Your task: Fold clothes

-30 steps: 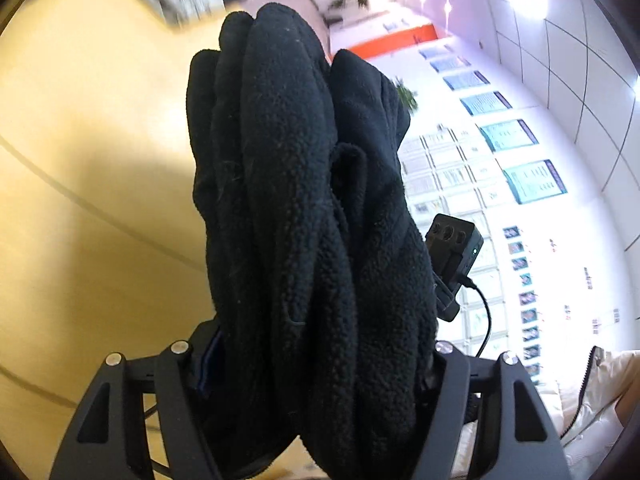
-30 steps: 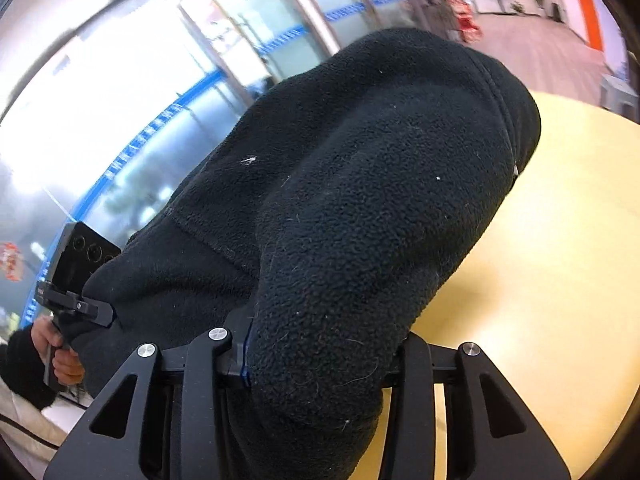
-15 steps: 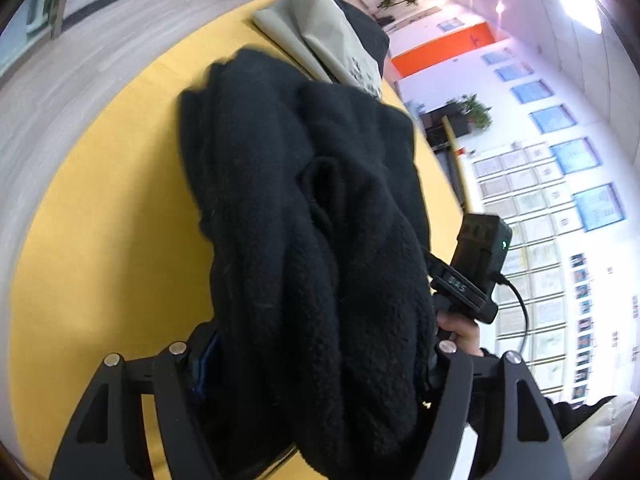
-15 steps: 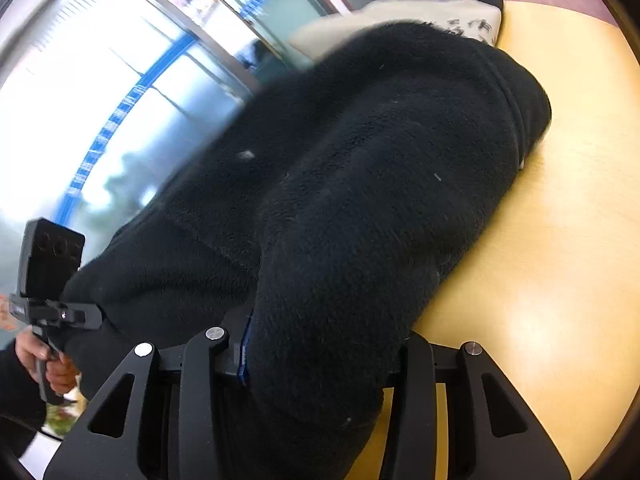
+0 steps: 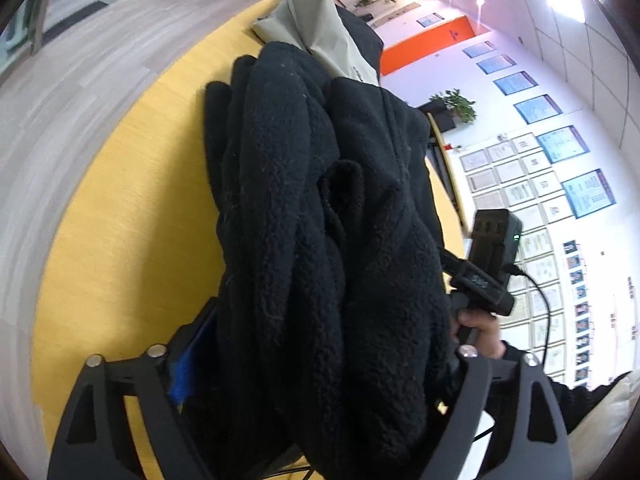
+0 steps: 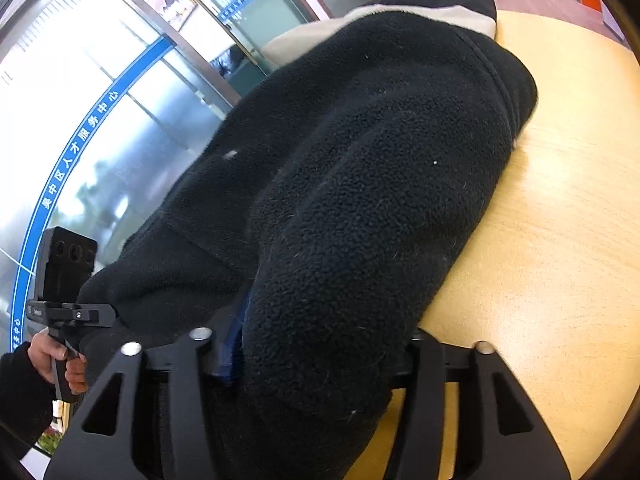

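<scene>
Folded black fleece (image 5: 320, 240) lies lengthwise between both opening hand-held grippers (image 5: 316, 364) (image 6: 316, 344), stretching forward over the worktop (image 6: 540, 240)

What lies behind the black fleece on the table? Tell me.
Behind the black fleece lies a beige garment on something black, at the yellow table's far edge. The fleece covers their near parts.

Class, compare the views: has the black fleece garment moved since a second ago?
Yes. The black fleece garment has come down onto the yellow table, up against the beige folded garment.
</scene>
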Demonstrator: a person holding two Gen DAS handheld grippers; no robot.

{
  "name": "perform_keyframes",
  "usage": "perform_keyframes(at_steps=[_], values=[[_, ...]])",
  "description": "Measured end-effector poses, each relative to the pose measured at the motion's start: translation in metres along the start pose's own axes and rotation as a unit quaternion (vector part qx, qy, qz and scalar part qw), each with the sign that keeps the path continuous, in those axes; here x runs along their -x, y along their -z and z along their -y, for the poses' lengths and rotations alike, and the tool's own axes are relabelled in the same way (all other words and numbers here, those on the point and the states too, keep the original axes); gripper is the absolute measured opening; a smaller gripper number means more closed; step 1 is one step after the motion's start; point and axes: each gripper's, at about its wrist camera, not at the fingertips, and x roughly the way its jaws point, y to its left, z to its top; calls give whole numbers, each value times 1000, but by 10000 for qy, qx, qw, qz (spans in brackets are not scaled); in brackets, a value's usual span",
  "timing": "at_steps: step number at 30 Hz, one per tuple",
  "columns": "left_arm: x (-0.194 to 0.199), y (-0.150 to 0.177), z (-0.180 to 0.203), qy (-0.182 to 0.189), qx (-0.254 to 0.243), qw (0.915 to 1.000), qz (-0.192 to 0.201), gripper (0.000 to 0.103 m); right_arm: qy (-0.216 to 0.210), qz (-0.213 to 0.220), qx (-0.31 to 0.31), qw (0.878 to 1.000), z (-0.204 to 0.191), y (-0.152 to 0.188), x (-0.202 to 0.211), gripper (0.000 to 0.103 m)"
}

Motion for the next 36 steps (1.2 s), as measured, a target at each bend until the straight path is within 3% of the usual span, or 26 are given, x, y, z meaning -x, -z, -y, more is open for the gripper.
perform_keyframes(at_steps=[2,5,8,10,13,15,17,21,27,30,36], values=[[10,14,10,-298,-22,9994,149,93,126,-46,107,9999,-3,2,16,68],[41,38,34,-912,-134,9950,390,94,432,-2,776,9961,-24,19,61,73],[94,79,71,-1520,-355,9848,759,94,258,89,1455,9890,-58,57,111,73],[153,116,90,-1617,-350,9807,1046,94,153,131,1907,9814,-94,77,141,73],[199,158,146,-1875,-387,9710,1430,97,90,163,2292,9732,-170,97,152,75],[222,183,180,-2105,-414,9629,1640,99,256,108,2361,9713,-188,121,164,78],[218,193,219,-2177,-536,9584,1766,103,500,63,2426,9688,-197,138,180,78],[179,221,251,-2651,-913,9472,1557,103,812,64,2324,9692,-201,112,169,81],[119,218,251,-3184,-574,9271,1894,103,1115,-170,2298,9667,-212,123,151,83],[103,212,254,-3203,-533,9230,2066,103,1202,-269,2321,9649,-209,128,149,83],[88,205,256,-3481,-497,9158,1941,103,1340,-339,2441,9599,-200,130,150,83]])
